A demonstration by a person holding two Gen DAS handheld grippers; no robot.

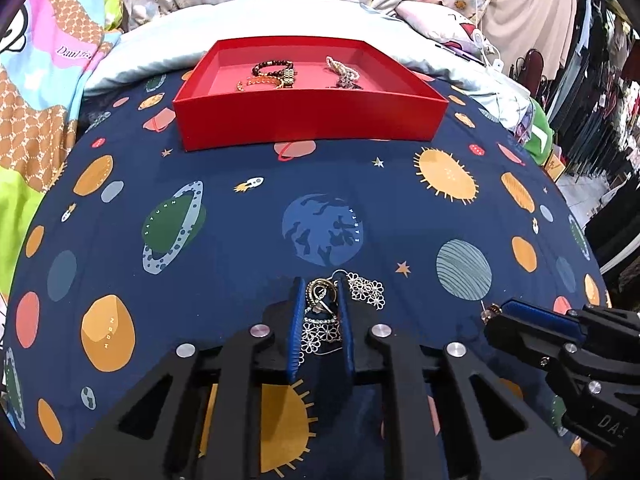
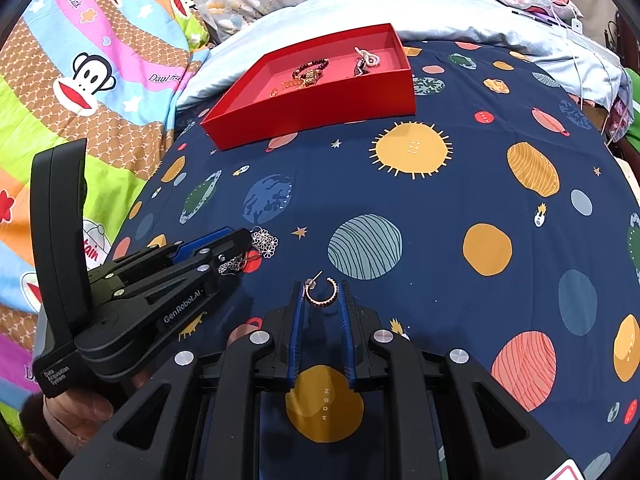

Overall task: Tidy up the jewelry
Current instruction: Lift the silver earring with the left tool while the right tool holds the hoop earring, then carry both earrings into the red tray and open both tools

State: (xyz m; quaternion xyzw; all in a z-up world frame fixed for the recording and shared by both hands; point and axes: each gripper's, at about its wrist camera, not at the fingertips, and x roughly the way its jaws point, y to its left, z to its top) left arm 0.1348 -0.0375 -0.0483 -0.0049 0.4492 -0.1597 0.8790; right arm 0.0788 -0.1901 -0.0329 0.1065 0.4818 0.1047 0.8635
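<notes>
The left gripper [image 1: 320, 284] had its blue-padded jaws closed on a tangle of jewellery: a gold-coloured hoop piece [image 1: 319, 289] sat pinched between the pads, with silver filigree flower earrings [image 1: 365, 289] spilling out to the right and hanging down between the fingers. No earlier moment is on hand to compare. Just to its right, the right gripper [image 2: 321, 292] had its jaws clamped on a small rose-gold open hoop earring [image 2: 320, 293], which spanned the narrow gap between the pads. A hand [image 2: 76, 412] gripped the left tool's handle at the lower left of the right wrist view.

Nothing lay between the grippers and the box. Both worked over a navy bedsheet printed with planets, suns and stars [image 1: 400, 216], spread across a bed. A pale blue quilt [image 1: 280, 12] bunched behind it, a colourful cartoon-monkey blanket [image 2: 88, 76] lay to the left, and dark clothes hung at the far right [image 1: 600, 80].

Well beyond the grippers sat a shallow red cardboard box [image 1: 312, 120]. Inside lay a dark beaded bracelet [image 1: 269, 67] touching gold chain pieces [image 1: 276, 80], and, apart to the right, a pale pearl-like strand [image 1: 340, 68].
</notes>
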